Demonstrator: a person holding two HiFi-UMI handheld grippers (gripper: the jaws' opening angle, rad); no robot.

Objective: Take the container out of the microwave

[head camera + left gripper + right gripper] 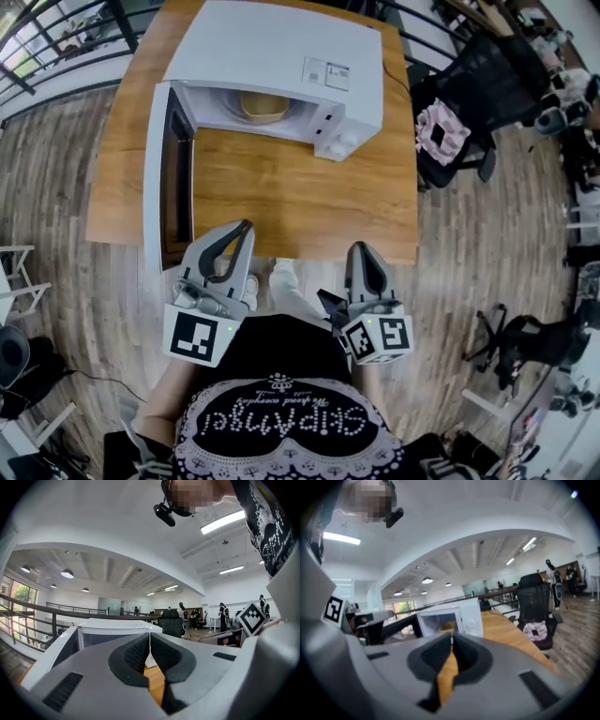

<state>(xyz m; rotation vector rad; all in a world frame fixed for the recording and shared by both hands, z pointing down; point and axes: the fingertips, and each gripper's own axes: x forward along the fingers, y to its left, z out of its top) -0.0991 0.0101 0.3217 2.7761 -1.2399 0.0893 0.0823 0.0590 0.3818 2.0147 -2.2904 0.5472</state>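
A white microwave (pixel 281 56) stands at the far side of the wooden table (pixel 300 202), its door (pixel 155 178) swung wide open to the left. Inside sits a tan round container (pixel 264 106), also visible in the right gripper view (pixel 446 626). My left gripper (pixel 246 226) hovers at the table's near edge, in front of the door, jaws shut with nothing between them (pixel 150 635). My right gripper (pixel 361 249) is at the near edge further right, also shut and empty (pixel 451 637). Both point toward the microwave (pixel 117 627), well short of it.
A black office chair (pixel 459 122) with a pink cushion (pixel 441 131) stands right of the table. More chairs and desks fill the right side. A railing (pixel 56 37) runs beyond the table's left. The open door juts out along the table's left part.
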